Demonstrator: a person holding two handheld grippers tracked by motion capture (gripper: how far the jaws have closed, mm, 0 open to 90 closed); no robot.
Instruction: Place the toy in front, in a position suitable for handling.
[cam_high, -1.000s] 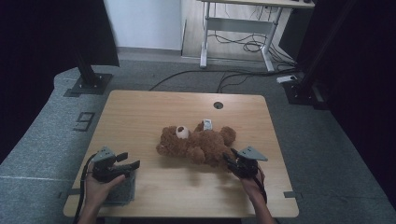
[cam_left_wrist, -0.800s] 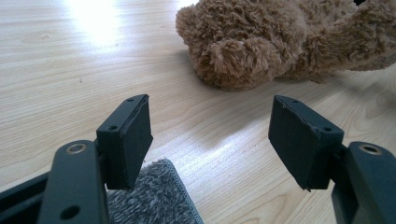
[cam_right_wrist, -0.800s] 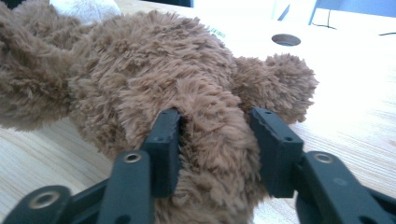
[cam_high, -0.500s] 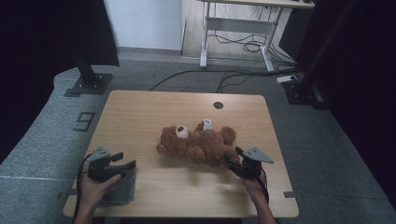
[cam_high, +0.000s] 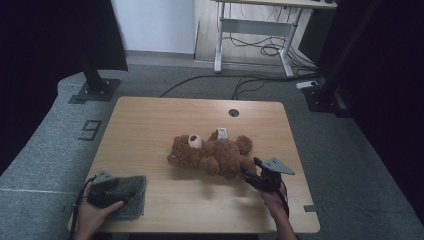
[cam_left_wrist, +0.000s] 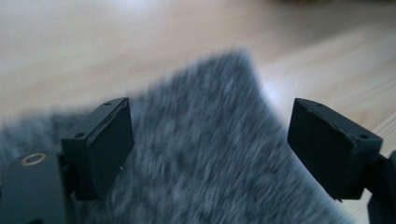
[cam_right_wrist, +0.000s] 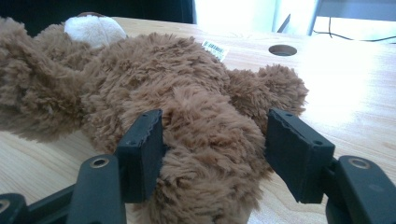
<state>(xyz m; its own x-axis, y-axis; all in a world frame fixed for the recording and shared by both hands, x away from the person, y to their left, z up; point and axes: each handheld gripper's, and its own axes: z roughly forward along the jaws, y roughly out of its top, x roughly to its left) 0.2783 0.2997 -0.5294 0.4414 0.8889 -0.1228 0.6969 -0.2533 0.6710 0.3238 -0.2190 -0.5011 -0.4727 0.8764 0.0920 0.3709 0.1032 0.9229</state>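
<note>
Brown fur of a teddy bear (cam_high: 212, 154) lies on its back near the centre of the wooden desk (cam_high: 150, 125), head toward nine o'clock and legs toward three o'clock in the high view, a white tag (cam_high: 222, 133) showing at its twelve o'clock side. The right hand-held gripper (cam_high: 248, 172) sits at the bear's five o'clock, pointing into one plush leg (cam_right_wrist: 210, 154). In the right gripper view that leg lies between the two black jaws: the left jaw touches the fur, while a narrow gap shows beside the right one, so the jaws stand open around the leg and do not clamp it. They have just been opening. The bear's pale muzzle (cam_right_wrist: 95, 29) shows at the far eleven o'clock of that view, and a round cable hole (cam_right_wrist: 282, 50) in the desk at one o'clock.

The left hand-held gripper (cam_high: 107, 186) rests at the desk's seven o'clock corner, over a grey felt cloth (cam_high: 132, 192), well apart from the bear. In the left gripper view its jaws stand apart with the blurred grey cloth (cam_left_wrist: 210, 154) lying below and between them, the pads not pressing on it. These jaws have also just been opening.
</note>
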